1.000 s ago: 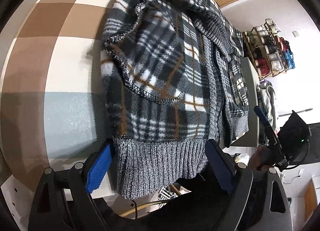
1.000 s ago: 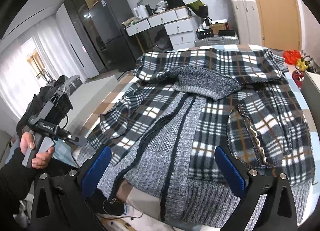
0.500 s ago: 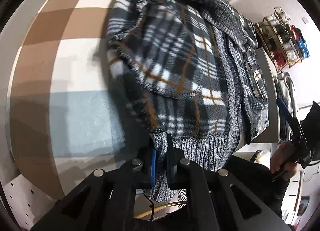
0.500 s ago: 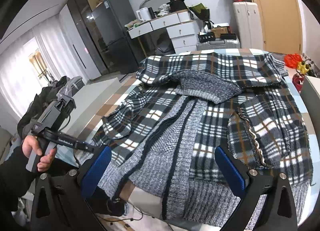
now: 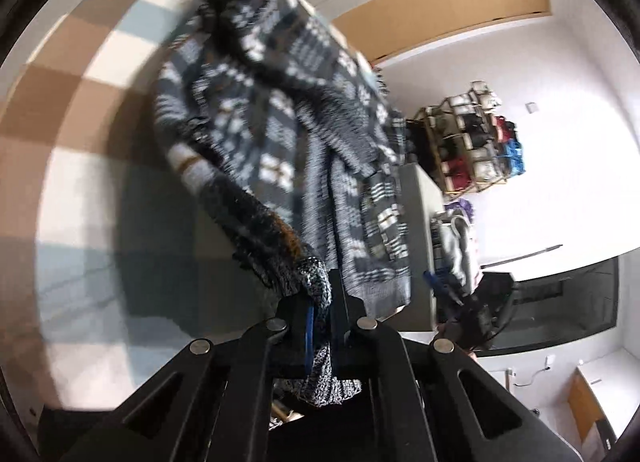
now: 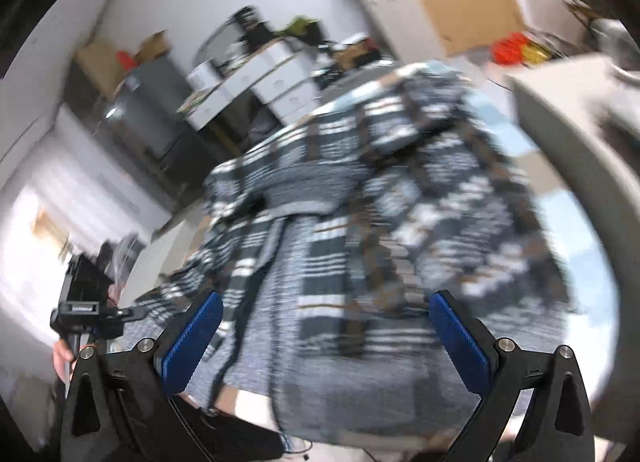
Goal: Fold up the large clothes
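Pinching the grey knit hem of the plaid jacket (image 5: 280, 133) between closed fingers, the left claw (image 5: 320, 314) lifts that corner off the checked table (image 5: 80, 109) ahead, while the right claw (image 6: 326, 336) gapes wide, empty, over the jacket's near edge.

Jacket (image 5: 280, 149) on table (image 5: 80, 165); shelf rack (image 5: 472, 137) right, beyond.

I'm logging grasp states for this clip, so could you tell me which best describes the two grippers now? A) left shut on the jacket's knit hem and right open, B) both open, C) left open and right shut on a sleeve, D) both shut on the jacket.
A: the left gripper pinches the plaid jacket's grey knit hem, while the right gripper's blue pads stand wide apart, holding nothing.
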Tool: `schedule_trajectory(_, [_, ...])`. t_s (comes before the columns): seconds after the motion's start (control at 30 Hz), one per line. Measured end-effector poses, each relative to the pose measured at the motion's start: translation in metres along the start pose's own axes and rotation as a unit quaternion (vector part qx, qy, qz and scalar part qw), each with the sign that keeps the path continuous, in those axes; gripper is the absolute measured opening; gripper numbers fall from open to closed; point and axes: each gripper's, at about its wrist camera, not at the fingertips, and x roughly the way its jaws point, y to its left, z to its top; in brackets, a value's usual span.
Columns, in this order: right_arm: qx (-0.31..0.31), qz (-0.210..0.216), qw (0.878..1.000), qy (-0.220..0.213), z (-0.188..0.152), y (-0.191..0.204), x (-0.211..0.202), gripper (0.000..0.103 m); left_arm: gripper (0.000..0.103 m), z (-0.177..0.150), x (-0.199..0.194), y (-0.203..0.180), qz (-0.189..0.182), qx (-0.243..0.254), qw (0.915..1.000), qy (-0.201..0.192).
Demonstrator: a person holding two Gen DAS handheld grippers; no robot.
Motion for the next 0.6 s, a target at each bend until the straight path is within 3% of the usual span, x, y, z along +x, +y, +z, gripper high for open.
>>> schedule_trajectory(0.23, [0.052,-0.062,0.995,0.058,0.003,-0.067,-0.02,0.103,0.0,0.002,0.028,0.018,-0.029,-0.008,0.9993,0.023])
schedule_trajectory(0.43, [0.067,-0.053,0.987,0.136,-0.002,-0.09,0.005,0.103,0.001,-0.002,0.015,0.032,-0.02,-0.012,0.9994,0.027])
schedule_trajectory(0.6, [0.086,-0.044,0.985,0.14,0.003,-0.096,0.012,0.103,0.001,-0.004,0.018,0.041,-0.016,-0.033,0.9987,0.035])
